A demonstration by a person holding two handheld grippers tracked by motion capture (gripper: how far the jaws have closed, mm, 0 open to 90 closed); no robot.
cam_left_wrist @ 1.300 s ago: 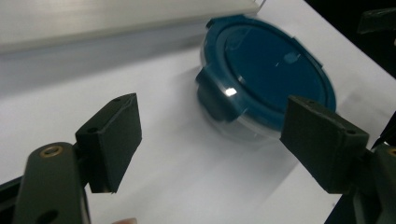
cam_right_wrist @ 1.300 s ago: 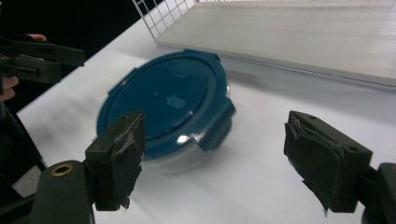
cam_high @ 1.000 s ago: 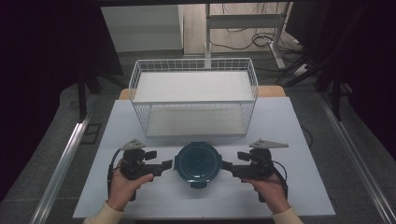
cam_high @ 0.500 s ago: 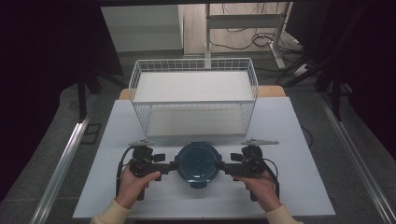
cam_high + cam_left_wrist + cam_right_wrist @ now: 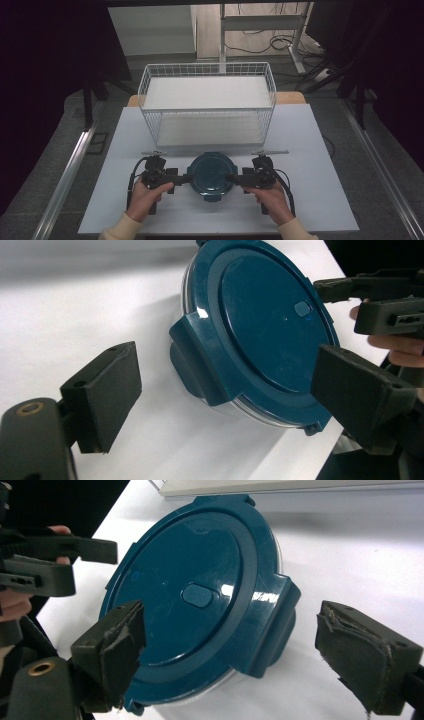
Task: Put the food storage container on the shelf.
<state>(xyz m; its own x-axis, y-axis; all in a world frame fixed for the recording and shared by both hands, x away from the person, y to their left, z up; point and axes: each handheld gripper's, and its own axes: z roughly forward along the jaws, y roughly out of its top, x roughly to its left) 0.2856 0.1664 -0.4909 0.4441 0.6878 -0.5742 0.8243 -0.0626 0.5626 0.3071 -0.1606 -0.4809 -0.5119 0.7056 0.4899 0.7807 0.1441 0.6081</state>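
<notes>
White worktop [image 5: 320, 200] under a dim room, dark floor around it and cables along the far wall.

Left tool [image 5: 186, 178]: released, jaws spread wide. In the left gripper view its jaws stand either side of a side latch tab of the container lid; no contact visible on either pad [image 5: 107, 390]. Held in the person's left hand [image 5: 145, 192], with a cream sleeve [image 5: 117, 231] at the near edge.

Right tool [image 5: 232, 178]: also released, jaws wide apart. In the right gripper view the jaws bracket the opposite latch tab; the left-hand pad sits in front of the lid rim, but I cannot tell whether it touches. Held in the right hand [image 5: 270, 197].

Both tools point inward at each other, one on each side of the container.

Round container [image 5: 210, 175]: dark teal lid [image 5: 270, 325] with a small oval vent button near its middle, and a clear body showing just below the rim. It rests flat on the worktop, centred left to right and near the near edge, lid on.

White wire basket [image 5: 150, 85]: sits toward the far edge of the worktop, behind the container and apart from it, with a white sheet lining its bottom.
</notes>
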